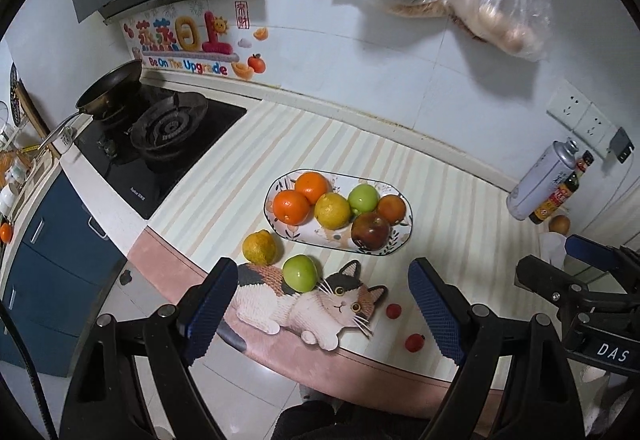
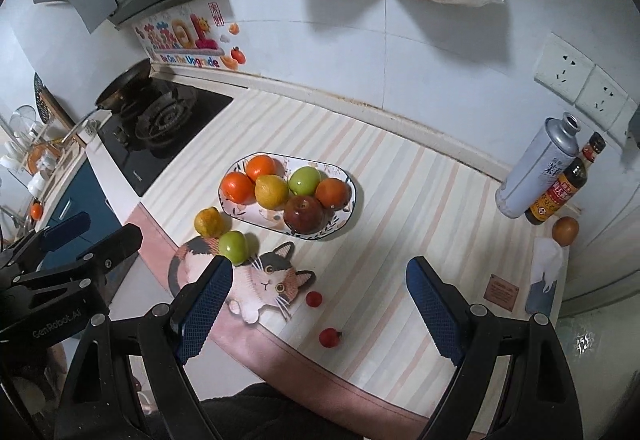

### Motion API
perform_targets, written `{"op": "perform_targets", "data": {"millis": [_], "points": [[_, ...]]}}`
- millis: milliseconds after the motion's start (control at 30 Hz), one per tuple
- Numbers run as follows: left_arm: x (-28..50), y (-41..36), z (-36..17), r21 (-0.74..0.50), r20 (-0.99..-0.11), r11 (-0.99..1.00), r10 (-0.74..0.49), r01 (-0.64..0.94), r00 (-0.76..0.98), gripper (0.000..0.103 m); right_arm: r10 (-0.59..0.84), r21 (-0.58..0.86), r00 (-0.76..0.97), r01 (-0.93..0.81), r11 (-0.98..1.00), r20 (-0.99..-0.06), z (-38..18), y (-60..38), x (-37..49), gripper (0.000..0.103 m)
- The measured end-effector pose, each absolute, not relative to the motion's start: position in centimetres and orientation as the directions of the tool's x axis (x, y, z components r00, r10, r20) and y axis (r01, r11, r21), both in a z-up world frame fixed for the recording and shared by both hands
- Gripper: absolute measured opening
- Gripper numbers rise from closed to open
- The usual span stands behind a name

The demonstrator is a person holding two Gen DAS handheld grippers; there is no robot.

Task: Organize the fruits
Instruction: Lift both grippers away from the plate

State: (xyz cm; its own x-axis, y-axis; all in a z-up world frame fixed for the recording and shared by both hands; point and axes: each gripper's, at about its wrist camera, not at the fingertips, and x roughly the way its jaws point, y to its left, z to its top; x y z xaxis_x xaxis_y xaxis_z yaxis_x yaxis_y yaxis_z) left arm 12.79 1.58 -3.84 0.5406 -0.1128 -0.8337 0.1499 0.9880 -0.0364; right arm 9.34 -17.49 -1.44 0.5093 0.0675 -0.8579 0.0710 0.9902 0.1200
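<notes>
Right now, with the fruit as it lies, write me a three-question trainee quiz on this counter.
1. How many fruits lie on the oval plate?
2. True or false: the left gripper holds the green apple between its fingers.
3. Which lies nearest the counter's front edge? A) the loose yellow citrus B) the cherry tomatoes C) the soy sauce bottle

Key:
1. Six: three oranges, one yellow citrus, one green apple, one dark red apple.
2. False. Both the left gripper and the right gripper are open and empty; the apple rests on the cat-shaped mat.
3. B.
</notes>
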Motion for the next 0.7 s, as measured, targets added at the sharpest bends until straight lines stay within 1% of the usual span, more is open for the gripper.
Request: {"op": "perform_targets", "data": {"millis": [200, 433, 700], "points": [[11.8, 1.5, -3.0, -0.035, -0.821, 0.988, -0.115, 0.152, 0.560, 0.087, 0.071, 0.126, 0.515, 0.073, 0.989, -0.854, -0.7, -17.5, 8.7, 0.091], [11.7, 1.0, -3.1, -0.024, -0.825, 0.987, -0.109, 0.158, 0.555, 0.087, 0.078, 0.141, 0.521, 0.082, 0.987, -0.850, -0.8, -17.9, 8.9, 0.091], [12.7, 0.6, -3.7, -0.034, -0.839, 0.987, -0.115, 0.160, 0.532, 0.087, 0.129, 0.212, 0.502, 0.111, 0.971, -0.855, -2.2, -18.5, 10.3, 0.091]]}}
